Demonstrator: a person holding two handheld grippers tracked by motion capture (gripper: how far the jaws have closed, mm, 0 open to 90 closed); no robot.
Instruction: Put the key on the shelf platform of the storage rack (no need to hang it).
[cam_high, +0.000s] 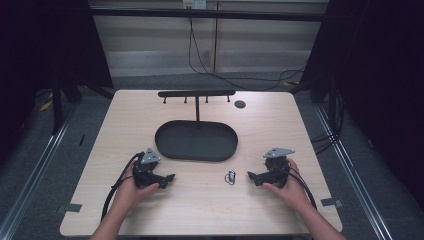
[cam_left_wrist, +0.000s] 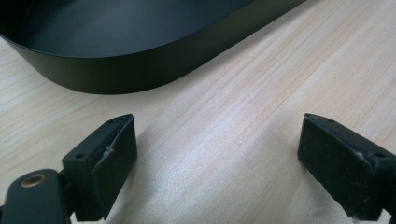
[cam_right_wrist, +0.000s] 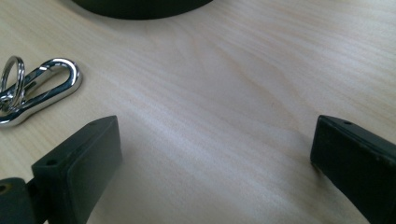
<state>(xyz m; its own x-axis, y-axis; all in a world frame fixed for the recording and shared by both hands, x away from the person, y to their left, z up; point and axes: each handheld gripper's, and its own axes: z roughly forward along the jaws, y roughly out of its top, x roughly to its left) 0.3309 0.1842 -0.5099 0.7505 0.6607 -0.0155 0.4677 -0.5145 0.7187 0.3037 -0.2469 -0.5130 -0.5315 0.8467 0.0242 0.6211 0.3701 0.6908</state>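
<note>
Pale wood table (cam_high: 200, 200) holds a black tray (cam_high: 196, 141) and carabiner (cam_high: 230, 177); both tools gape wide.

The left gripper (cam_left_wrist: 217, 154) sits low over the bench (cam_left_wrist: 243, 107), which is light wood with thin lines in it. Its two black jaws stand far apart, one at each bottom corner, and nothing is between them but bare wood. A black tray (cam_left_wrist: 140, 60) with a smooth, round wall lies ahead, near the jaws but not touching them. It looks dark inside.
</note>
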